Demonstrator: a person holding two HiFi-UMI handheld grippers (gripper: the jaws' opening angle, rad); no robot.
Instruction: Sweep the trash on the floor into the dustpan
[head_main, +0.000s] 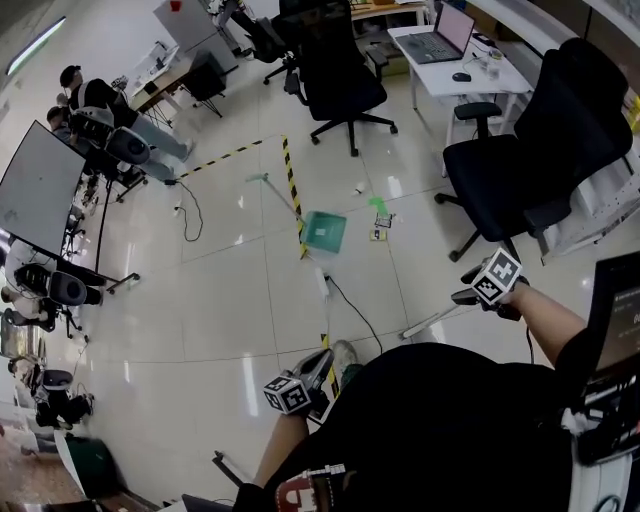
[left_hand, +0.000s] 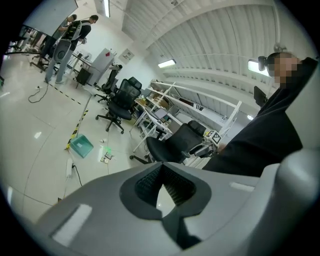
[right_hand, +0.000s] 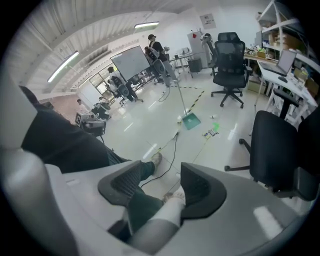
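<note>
No words or numbers can be read anywhere from here. The left cube (head_main: 287, 393) and the right cube (head_main: 497, 276) carry only black-and-white square patterns, no letters. A notice (right_hand: 206, 20) on the far wall has print far too small to make out. The small packet (head_main: 381, 227) on the floor shows colour but no legible label, and the laptop screen (head_main: 455, 27) on the tabletop (head_main: 500, 78) is a plain pinkish glow.

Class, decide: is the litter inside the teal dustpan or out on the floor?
Out. The bright green scrap and small flat pieces lie on the pale tiled floor beside the teal plastic dustpan, apart from it.
</note>
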